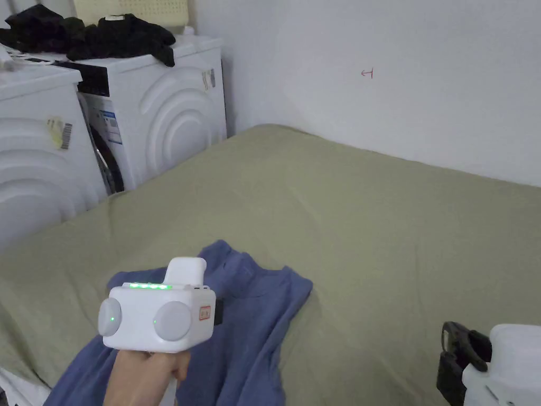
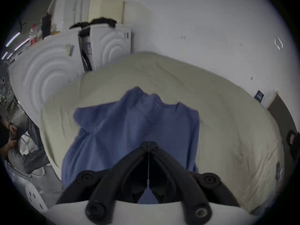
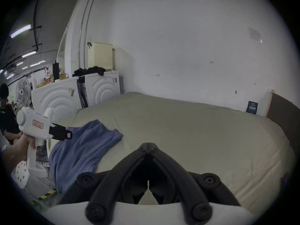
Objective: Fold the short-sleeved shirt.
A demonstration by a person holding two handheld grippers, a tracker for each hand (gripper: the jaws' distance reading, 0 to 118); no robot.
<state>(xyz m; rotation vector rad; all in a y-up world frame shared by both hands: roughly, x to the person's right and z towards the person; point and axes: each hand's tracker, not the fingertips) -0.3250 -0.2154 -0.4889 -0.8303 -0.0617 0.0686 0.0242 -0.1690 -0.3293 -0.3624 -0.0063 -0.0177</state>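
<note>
A blue short-sleeved shirt lies rumpled on the near left part of the olive-green bed, its lower part hanging over the bed's edge. In the left gripper view the shirt shows its collar toward the far side. A hand holds my left gripper just above the shirt; its jaws are shut with nothing between them. My right gripper hovers over bare sheet to the right of the shirt, jaws shut and empty. The left gripper also appears in the right gripper view.
Two white washing machines stand against the bed's left side, with black clothes piled on top. A white wall runs along the far side. A brown headboard closes the right end. A person is off to the left.
</note>
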